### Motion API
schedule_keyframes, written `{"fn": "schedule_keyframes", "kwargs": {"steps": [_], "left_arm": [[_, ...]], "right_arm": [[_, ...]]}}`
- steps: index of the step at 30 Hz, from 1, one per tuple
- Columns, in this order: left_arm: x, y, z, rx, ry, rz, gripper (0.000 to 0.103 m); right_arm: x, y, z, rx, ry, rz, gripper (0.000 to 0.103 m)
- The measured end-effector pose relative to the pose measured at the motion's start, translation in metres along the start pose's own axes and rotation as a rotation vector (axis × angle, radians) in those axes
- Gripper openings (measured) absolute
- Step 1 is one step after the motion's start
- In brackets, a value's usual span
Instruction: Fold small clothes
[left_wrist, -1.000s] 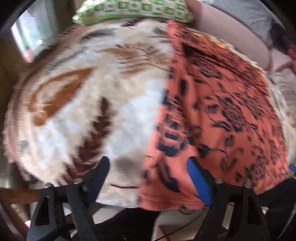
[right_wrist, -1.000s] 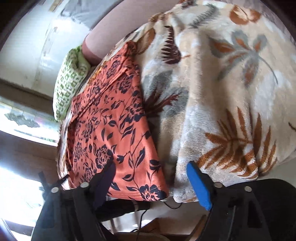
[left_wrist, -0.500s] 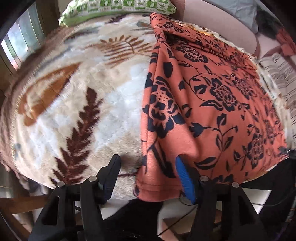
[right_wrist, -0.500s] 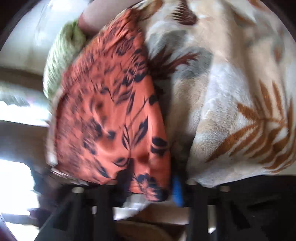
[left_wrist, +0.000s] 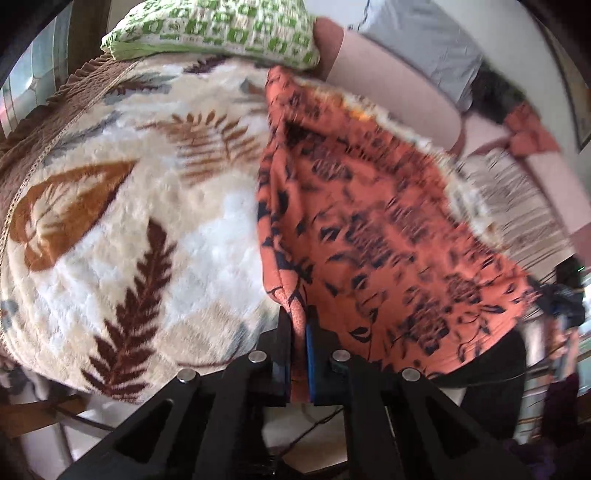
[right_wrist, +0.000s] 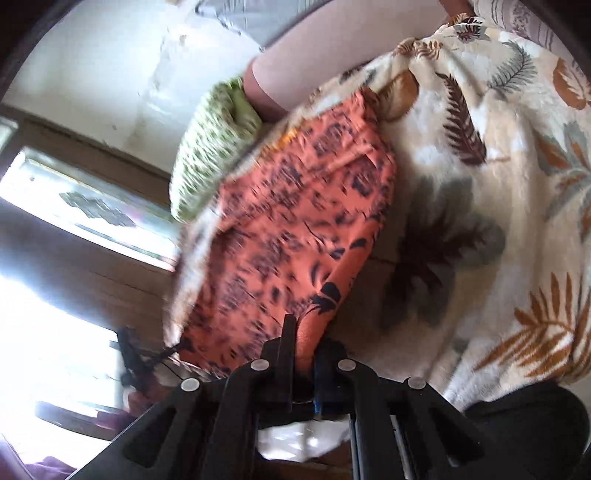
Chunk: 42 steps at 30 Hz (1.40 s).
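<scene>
We're pinching the orange garment with black floral print (left_wrist: 388, 229), thin soft knit, at its near hem w/ both tools: left gripper (left_wrist: 299, 354) pressed together on the left corner, lower centre of frame; right gripper (right_wrist: 304, 354) clamping the other corner. The garment is lying across the plush cream blanket with brown fern leaves (left_wrist: 147, 229), mid-right of the left view. Risk, we're judging: slick thin fabric is slipping out if pulls aren't even, or fluffy pile is dragging it & bunching the fold. The green-and-white knitted pillow (left_wrist: 221, 33), upper left, is crowding the far end.
</scene>
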<state>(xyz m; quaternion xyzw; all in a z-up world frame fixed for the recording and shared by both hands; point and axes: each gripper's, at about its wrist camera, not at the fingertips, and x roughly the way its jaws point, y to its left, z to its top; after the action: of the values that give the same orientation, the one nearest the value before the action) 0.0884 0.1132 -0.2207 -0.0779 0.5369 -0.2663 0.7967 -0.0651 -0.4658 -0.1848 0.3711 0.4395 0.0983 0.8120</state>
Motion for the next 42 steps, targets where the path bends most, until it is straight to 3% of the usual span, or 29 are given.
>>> {"fn": "schedule_keyframes", "kwargs": {"steps": [4,9,17,25,30,32,35,37,38,39,40,41,42], "left_arm": [[-0.015,-0.007,0.032,-0.007,-0.057,-0.099,0.006],[-0.016,-0.013,0.086,-0.011,-0.098,-0.166,0.006],[0.028,-0.004,0.192,-0.042,-0.085,-0.157,0.006],[0.130,0.029,0.301,-0.172,-0.072,-0.064,0.006],[0.181,0.042,0.322,-0.239,-0.076,0.037,0.006],[0.182,0.046,0.317,-0.274,-0.116,0.010,0.006],[0.161,0.053,0.302,-0.339,-0.243,-0.069,0.009],[0.138,0.051,0.287,-0.380,-0.347,-0.120,0.015],[0.125,0.047,0.279,-0.401,-0.412,-0.094,0.034],[0.110,0.041,0.269,-0.411,-0.491,-0.035,0.050],[0.098,0.036,0.261,-0.415,-0.558,0.008,0.074],[0.081,0.027,0.247,-0.406,-0.667,0.051,0.079],[0.072,0.021,0.240,-0.389,-0.708,0.071,0.079]], "right_arm": [[-0.009,0.002,0.023,0.037,-0.042,0.064,0.008],[-0.012,0.009,0.066,0.053,-0.108,0.106,0.008],[0.016,0.012,0.167,0.086,-0.173,0.109,0.008],[0.090,-0.029,0.277,0.233,-0.250,0.031,0.008],[0.155,-0.086,0.314,0.389,-0.248,0.009,0.011],[0.170,-0.103,0.315,0.419,-0.249,-0.013,0.011],[0.169,-0.117,0.310,0.446,-0.263,0.041,0.011],[0.157,-0.118,0.308,0.430,-0.292,0.049,0.011],[0.147,-0.118,0.306,0.420,-0.310,0.062,0.012],[0.138,-0.115,0.304,0.412,-0.337,0.059,0.020],[0.123,-0.111,0.299,0.405,-0.386,0.037,0.034],[0.106,-0.105,0.295,0.398,-0.433,0.027,0.043],[0.092,-0.101,0.292,0.396,-0.471,0.036,0.076]]}}
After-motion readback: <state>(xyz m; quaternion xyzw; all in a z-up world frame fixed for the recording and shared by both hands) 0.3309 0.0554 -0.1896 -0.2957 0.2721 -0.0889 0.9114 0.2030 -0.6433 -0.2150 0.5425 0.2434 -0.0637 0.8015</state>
